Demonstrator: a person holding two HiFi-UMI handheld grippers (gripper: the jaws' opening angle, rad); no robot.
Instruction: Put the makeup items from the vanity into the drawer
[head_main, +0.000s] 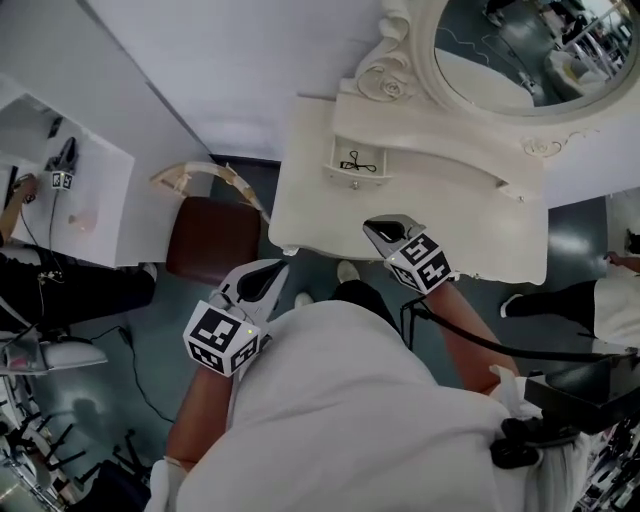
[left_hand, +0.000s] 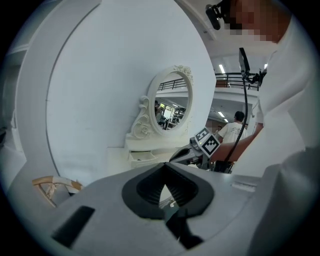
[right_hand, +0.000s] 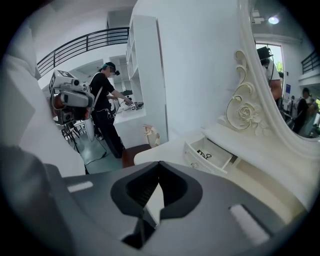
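Left gripper (head_main: 262, 283) and right gripper (head_main: 395, 232) clenched, empty; drawer (head_main: 352, 181) at 11 o'clock stands open, so a careless swing could jolt its eyelash curler (head_main: 361, 162).

The cream-white vanity (head_main: 310, 205), carved with scrollwork, stands against the wall. Its small drawer (head_main: 345, 179), set in the raised shelf below the oval mirror (head_main: 520, 50), is pulled open over the tabletop. One thin black makeup item (head_main: 358, 162), looped like an eyelash curler, lies flat inside, near the middle.
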